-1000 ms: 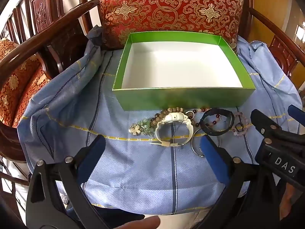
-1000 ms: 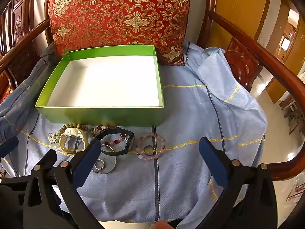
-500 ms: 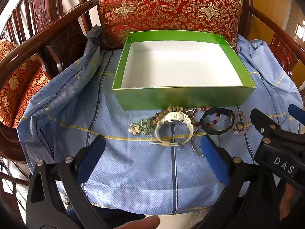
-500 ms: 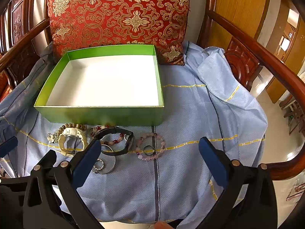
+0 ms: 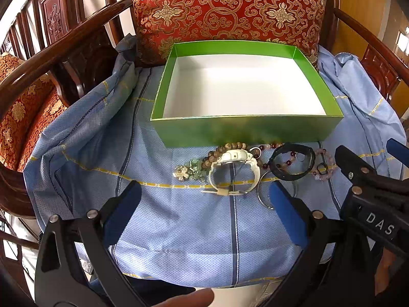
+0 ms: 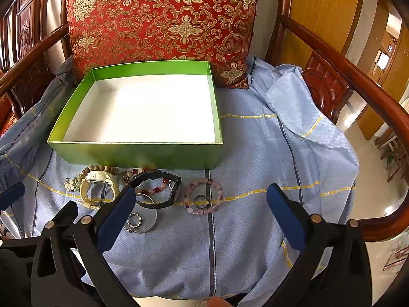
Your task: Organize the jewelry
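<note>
An empty green box point(image 5: 245, 133) point(image 6: 138, 152) with a white inside sits on a blue cloth over a chair seat. In front of it lies a row of jewelry: a white watch point(image 5: 234, 170) point(image 6: 98, 186), a wooden bead bracelet point(image 5: 217, 152), a green charm piece point(image 5: 190, 171), a black band point(image 5: 292, 163) point(image 6: 158, 192), a pink bead bracelet point(image 6: 204, 195) with a small black ring point(image 6: 202, 200) inside, and metal rings point(image 6: 141, 221). My left gripper point(image 5: 204, 204) hovers open just short of the watch. My right gripper point(image 6: 202, 209) is open near the pink bracelet.
A red and gold cushion point(image 5: 227, 7) point(image 6: 161, 23) leans behind the box. Dark wooden armrests point(image 5: 58, 48) point(image 6: 358, 81) curve along both sides. The blue cloth point(image 6: 294, 153) is rumpled at the right. The right gripper's body point(image 5: 370, 199) shows at the left view's right edge.
Both grippers have crept slightly forward toward the jewelry; the box and pieces sit a little lower in view. Nothing was picked up.
</note>
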